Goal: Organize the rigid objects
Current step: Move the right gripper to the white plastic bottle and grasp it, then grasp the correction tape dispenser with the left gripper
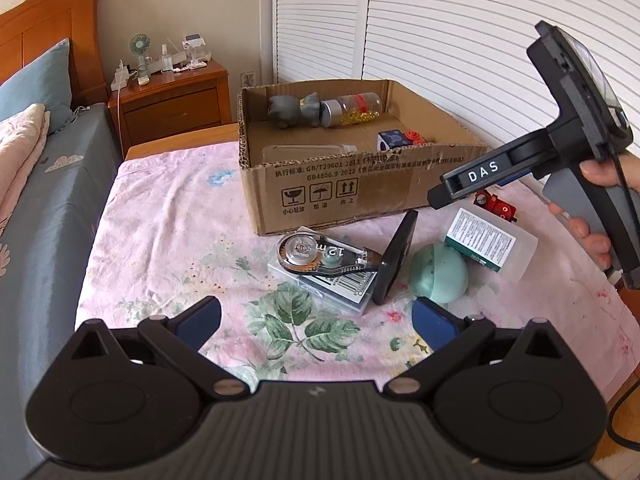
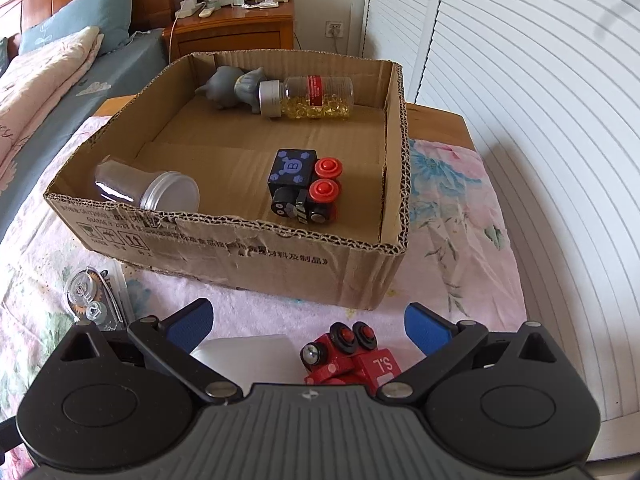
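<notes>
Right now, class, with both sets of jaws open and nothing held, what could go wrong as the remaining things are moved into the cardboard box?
1. The black slab leans tilted on the tape dispenser; lifting the dispenser could topple it.
2. The round green ball may roll on the soft bedsheet if nudged.
3. The red toy sits close beside the white bottle, so the right gripper might bump the bottle.
</notes>
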Demonstrator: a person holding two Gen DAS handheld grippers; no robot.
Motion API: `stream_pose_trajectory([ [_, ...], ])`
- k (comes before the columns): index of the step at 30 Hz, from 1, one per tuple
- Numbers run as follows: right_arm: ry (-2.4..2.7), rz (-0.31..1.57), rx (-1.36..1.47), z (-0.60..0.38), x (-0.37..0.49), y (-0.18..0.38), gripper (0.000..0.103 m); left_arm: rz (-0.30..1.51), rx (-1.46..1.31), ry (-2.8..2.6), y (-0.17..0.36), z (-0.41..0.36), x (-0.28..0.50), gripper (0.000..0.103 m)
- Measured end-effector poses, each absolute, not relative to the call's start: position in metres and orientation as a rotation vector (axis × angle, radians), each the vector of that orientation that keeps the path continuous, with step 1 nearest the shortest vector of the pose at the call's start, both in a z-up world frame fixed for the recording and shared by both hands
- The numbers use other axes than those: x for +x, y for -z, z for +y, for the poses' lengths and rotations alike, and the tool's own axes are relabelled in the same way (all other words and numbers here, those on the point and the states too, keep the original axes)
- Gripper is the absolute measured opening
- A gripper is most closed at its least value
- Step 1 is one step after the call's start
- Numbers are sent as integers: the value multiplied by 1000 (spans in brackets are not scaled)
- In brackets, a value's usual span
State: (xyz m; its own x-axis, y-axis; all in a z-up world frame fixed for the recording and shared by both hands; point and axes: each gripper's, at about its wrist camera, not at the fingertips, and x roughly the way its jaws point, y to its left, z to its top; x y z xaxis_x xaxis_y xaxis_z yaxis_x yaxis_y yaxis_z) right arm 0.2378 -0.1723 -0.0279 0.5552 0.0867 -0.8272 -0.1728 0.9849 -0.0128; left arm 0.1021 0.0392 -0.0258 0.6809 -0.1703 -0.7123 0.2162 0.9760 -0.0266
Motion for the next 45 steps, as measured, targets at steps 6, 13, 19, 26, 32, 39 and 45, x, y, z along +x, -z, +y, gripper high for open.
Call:
stream_pose_trajectory([
  [6, -146, 961, -124, -174, 214, 30, 103, 799, 66, 212, 28, 41, 103, 101],
  [13, -138, 980, -141, -183, 180, 43, 103, 804, 66, 206, 30, 40, 109, 101],
  [19, -116, 971, -49, -200, 159, 48, 103, 805, 88, 204, 32, 36, 114, 101],
  [26, -94, 998, -54, -210, 134, 65, 103, 774, 115, 160, 29, 36, 131, 101],
  [32, -109, 957, -80, -213, 116, 70, 103, 740, 147, 118, 34, 29, 165, 101],
  [39, -132, 930, -89, -215, 109, 71, 103, 795, 177, 213, 48, 7, 168, 101],
  [45, -142, 919, -95, -216, 108, 71, 103, 779, 258, 248, 58, -8, 158, 101],
])
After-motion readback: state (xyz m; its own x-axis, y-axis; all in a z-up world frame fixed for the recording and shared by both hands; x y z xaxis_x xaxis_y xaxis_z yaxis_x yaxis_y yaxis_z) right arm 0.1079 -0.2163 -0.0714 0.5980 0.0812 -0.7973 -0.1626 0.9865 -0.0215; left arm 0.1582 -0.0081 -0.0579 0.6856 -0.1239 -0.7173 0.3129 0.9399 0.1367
